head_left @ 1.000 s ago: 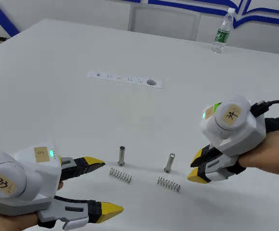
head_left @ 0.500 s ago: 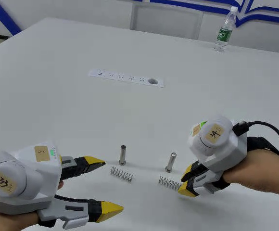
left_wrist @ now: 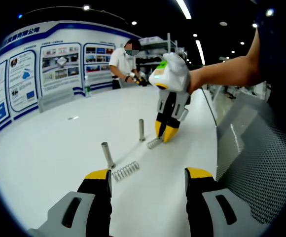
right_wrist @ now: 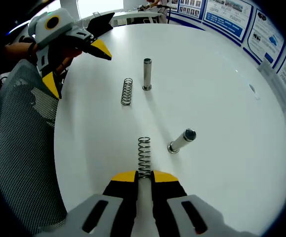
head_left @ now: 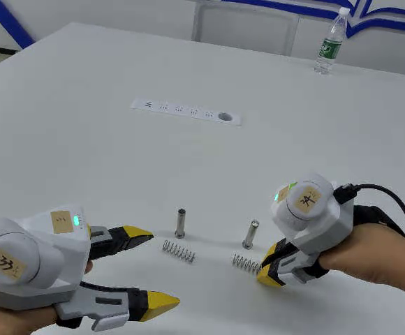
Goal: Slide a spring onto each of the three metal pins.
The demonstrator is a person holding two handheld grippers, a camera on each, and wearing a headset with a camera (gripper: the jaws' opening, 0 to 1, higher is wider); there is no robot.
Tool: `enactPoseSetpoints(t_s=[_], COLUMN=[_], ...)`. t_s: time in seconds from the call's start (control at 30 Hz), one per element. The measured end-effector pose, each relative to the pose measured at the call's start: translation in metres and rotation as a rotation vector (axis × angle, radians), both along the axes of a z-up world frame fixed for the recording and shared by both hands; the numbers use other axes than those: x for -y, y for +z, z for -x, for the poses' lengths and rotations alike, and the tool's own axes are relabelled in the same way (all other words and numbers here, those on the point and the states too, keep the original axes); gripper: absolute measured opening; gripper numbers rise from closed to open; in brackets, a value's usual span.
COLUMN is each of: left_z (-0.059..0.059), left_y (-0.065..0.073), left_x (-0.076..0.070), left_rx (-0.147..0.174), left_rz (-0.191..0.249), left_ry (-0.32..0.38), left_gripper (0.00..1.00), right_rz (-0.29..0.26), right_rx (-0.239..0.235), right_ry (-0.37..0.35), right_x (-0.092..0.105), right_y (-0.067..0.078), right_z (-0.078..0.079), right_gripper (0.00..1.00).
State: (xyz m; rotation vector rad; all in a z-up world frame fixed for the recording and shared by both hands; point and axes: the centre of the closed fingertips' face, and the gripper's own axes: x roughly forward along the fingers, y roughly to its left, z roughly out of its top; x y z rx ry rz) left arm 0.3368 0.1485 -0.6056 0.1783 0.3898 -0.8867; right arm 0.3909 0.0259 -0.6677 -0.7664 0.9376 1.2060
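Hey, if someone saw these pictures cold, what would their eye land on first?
Most likely the right hand-held gripper, its yellow-tipped jaws closed on the end of a spring lying on the white table, beside an upright metal pin. Next, the left hand-held gripper at the head view's bottom left, jaws wide open, pointing toward the other pin and the second spring lying near its foot.

A white table [head_left: 84,105] carries two metal pins, both upright and set apart: the left pin [head_left: 181,222] and the right pin [head_left: 251,234]. A spring lies flat just in front of each, the left spring [head_left: 179,251] and the right spring [head_left: 245,263]. Farther back lies a flat white power strip [head_left: 186,112], and a bottle [head_left: 330,42] stands near the far edge.
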Motion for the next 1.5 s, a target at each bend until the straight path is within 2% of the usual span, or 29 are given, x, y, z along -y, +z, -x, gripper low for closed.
enactPoseSetpoints(t_s=[0.2,0.6,1.23,1.4,1.5], left_z=[0.0,0.0,0.001,0.0,0.0], left_y=[0.0,0.003,0.005,0.004,0.004], left_x=[0.001,0.004,0.003,0.002,0.002], left_rx=[0.002,0.006,0.012,0.013,0.014], left_rz=[0.0,0.002,0.006,0.008,0.007], left_ry=[-0.002,-0.009,-0.007,-0.004,-0.003], left_gripper=[0.61,0.6,0.6,0.6,0.6], right_rz=[0.002,0.003,0.014,0.01,0.006], right_rx=[-0.003,0.041,0.053,0.047,0.055], right_ry=[-0.005,0.02,0.029,0.028,0.027], right_x=[0.001,-0.001,-0.001,-0.001,0.0], right_y=[0.002,0.028,0.047,0.062,0.076], right_z=[0.001,0.002,0.001,0.0,-0.003], right_gripper=[0.12,0.12,0.12,0.12,0.12])
